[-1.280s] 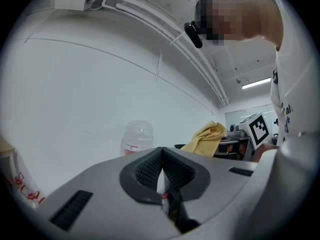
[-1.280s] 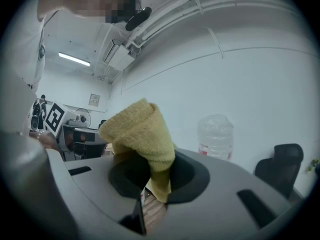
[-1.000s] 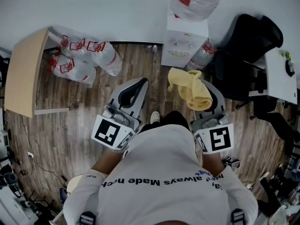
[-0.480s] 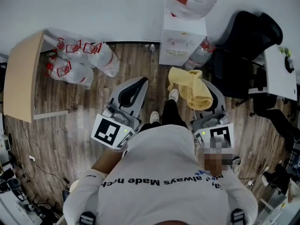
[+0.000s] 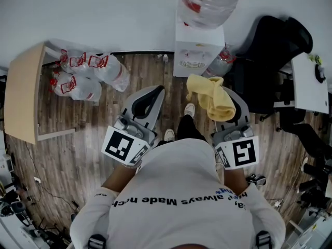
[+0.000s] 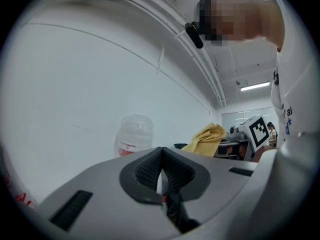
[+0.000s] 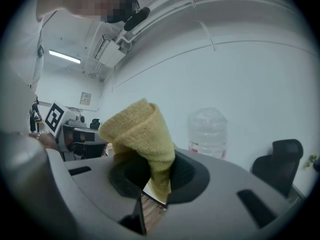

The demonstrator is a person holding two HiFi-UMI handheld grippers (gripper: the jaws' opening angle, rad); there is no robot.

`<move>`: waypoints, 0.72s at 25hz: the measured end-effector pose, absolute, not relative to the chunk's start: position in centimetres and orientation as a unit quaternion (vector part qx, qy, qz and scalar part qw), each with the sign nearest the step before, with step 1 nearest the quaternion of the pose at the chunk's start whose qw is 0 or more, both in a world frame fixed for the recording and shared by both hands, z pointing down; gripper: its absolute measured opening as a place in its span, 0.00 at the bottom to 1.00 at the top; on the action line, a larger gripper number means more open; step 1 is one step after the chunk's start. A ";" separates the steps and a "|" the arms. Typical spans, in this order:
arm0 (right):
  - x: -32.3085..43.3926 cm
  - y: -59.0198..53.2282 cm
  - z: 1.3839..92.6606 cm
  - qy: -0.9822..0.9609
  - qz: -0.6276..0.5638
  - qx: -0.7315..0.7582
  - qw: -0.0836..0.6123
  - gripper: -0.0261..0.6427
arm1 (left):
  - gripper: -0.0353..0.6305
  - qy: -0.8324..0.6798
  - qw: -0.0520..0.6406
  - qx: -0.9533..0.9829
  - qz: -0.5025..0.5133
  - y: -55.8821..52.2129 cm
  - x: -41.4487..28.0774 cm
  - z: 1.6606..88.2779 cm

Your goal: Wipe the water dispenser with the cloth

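Yellow cloth [image 5: 211,98] nearer water dispenser [image 5: 198,50]

Upside-down print "always Made" on white shirt [image 5: 181,188], rest illegible

My cloth [image 5: 210,98] is mustard yellow with a fine towelling weave. My left gripper [image 6: 161,166] and right gripper [image 7: 157,176] are grey with black ribbed pads [image 6: 145,170], and each carries a cube [image 5: 123,146] of black-and-white square markers. The water dispenser [image 5: 198,56] is white, and its bottle [image 5: 210,1] is clear with a red label. The floor [image 5: 78,149] is brown wood-grain and the chair [image 5: 270,56] is black. The bags [image 5: 85,69] are clear with red print. The table [image 5: 23,95] is pale beige. My shirt [image 5: 181,191] is white with dark lettering.
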State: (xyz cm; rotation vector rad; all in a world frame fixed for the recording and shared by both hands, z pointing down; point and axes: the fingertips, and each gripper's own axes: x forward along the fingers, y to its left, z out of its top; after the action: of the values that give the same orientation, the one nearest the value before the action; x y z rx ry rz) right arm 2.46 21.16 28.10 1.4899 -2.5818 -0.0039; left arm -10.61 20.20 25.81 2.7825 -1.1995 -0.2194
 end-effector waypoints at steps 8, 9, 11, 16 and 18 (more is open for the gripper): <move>4.4 16.5 27.3 -0.865 -0.002 0.496 0.076 0.14 | 0.08 -0.389 0.046 0.918 -0.069 15.6 -8.3 24.9; 4.6 16.0 27.2 -0.865 -0.003 0.495 0.077 0.14 | 0.08 -0.387 0.045 0.918 -0.070 15.0 -8.0 24.8; 5.3 14.9 27.0 -0.866 -0.003 0.494 0.076 0.14 | 0.08 -0.385 0.045 0.919 -0.071 14.0 -7.2 24.5; 7.1 12.5 26.9 -0.869 -0.001 0.489 0.075 0.14 | 0.08 -0.384 0.042 0.920 -0.070 11.7 -4.9 24.1; 7.8 11.7 26.8 -0.871 -0.001 0.486 0.072 0.14 | 0.08 -0.385 0.041 0.920 -0.067 11.1 -4.2 24.1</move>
State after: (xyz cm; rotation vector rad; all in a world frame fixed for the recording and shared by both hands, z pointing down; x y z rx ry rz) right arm 7.79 11.73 26.84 1.4610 -2.6169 -0.0020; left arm -4.18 11.06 24.06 2.8162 -1.1796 -0.2047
